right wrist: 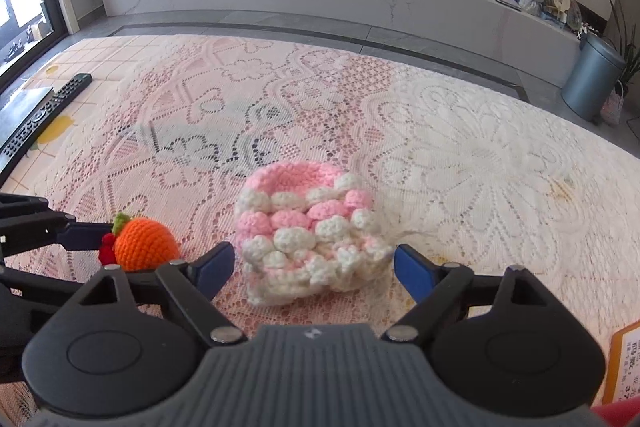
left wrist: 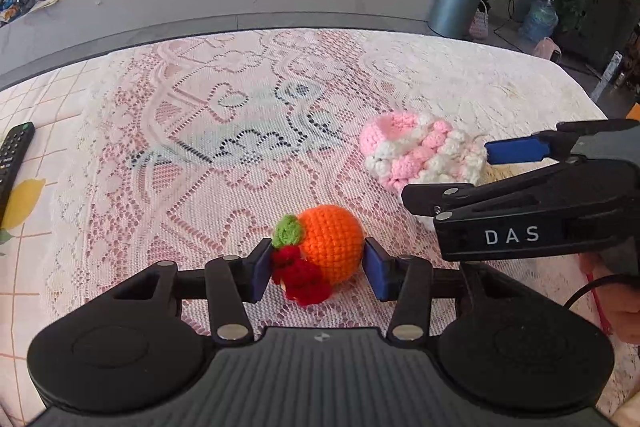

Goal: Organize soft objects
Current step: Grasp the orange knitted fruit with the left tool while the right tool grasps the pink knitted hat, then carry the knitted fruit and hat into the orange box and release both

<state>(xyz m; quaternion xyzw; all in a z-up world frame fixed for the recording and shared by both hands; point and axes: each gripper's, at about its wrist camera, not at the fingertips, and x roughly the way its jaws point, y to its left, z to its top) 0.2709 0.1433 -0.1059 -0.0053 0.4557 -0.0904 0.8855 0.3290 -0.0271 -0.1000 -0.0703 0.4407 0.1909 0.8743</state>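
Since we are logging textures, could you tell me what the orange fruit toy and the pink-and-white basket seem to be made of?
Orange fruit toy: crocheted yarn, matte, with even stitch rows showing; likely stuffed. Pink-and-white basket: chunkier crocheted yarn, fuzzy, with puffy bobbles and a slumped rim, so apparently soft.

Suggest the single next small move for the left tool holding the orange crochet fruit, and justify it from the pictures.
Probably lift the orange crochet fruit and carry it toward the pink-and-white crochet basket. The left tool already pinches the fruit, the basket's mouth is open, and the right tool brackets the basket with open jaws.
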